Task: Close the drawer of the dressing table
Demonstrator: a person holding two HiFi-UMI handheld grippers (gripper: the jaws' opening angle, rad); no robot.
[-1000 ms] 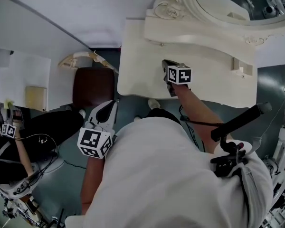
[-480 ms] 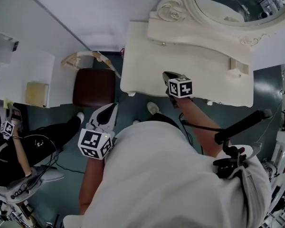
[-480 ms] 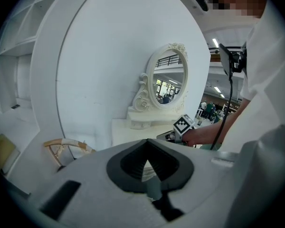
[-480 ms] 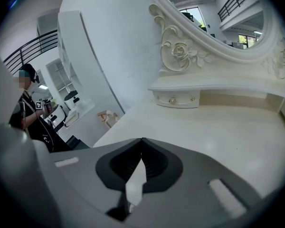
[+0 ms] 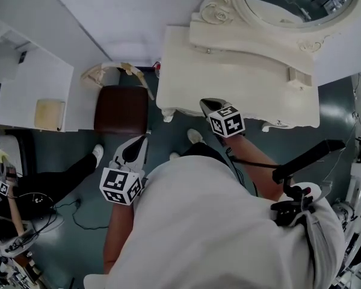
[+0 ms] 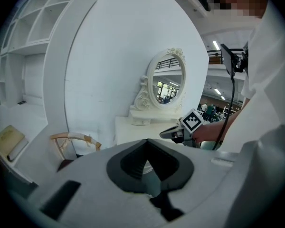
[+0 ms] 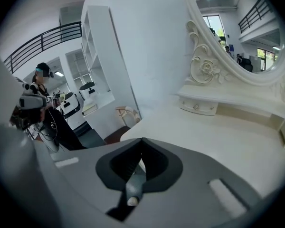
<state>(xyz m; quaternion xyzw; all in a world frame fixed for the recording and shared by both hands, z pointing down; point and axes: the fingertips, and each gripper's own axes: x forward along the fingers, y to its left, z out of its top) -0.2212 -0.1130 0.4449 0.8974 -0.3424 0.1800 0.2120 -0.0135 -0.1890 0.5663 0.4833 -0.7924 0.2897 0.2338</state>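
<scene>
The cream dressing table (image 5: 246, 77) stands under its oval mirror (image 5: 289, 5). Seen from above, its front face is hidden; no drawer sticks out past the front edge. A small drawer with a round knob (image 7: 196, 107) sits flush below the mirror. My right gripper (image 5: 204, 102) hovers at the table's front edge, jaws shut and empty, its tips (image 7: 142, 141) pointing over the bare tabletop. My left gripper (image 5: 144, 138) hangs over the floor left of the table, near the stool. It is shut with nothing in it, tips (image 6: 146, 144) aimed toward the table.
A brown stool (image 5: 121, 109) with a cream backrest (image 5: 108, 72) stands left of the table. A white shelf unit (image 5: 24, 89) lines the left wall. Another person (image 5: 30, 191) with gear sits at lower left, a cable on the floor beside them.
My right gripper has drawn back from over the tabletop to its front edge and rolled a little. The left gripper has shifted slightly. The table now lies farther off.
</scene>
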